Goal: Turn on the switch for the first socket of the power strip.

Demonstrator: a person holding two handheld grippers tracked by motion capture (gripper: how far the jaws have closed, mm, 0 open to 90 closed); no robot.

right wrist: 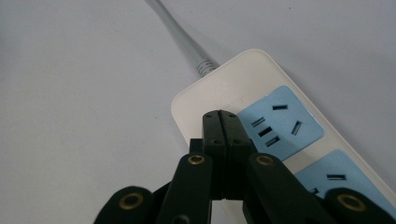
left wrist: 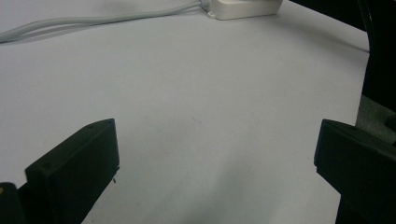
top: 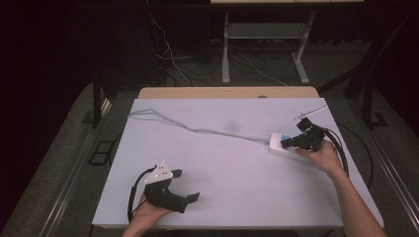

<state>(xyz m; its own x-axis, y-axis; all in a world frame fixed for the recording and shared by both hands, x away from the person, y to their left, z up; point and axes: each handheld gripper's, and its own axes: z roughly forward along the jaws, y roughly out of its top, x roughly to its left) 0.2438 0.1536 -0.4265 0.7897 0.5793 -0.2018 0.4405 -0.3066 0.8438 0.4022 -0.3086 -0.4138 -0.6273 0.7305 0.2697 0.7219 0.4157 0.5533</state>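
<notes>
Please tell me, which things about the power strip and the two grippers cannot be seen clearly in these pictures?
- Power strip: in the right gripper view, the shut right gripper covers the spot it is over, so contact is unclear; the bottom edge cuts off the second blue socket panel.
- In the high view, the hand hides the strip's near end.
- Left gripper: its view crops both open jaws.
- Cord: its far end is too small to make out.

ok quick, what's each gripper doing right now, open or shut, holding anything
Left gripper: open, nothing between its jaws, resting near the table's front edge.
Right gripper: shut, jaws pressed together with nothing between them, tips over the power strip.
</notes>
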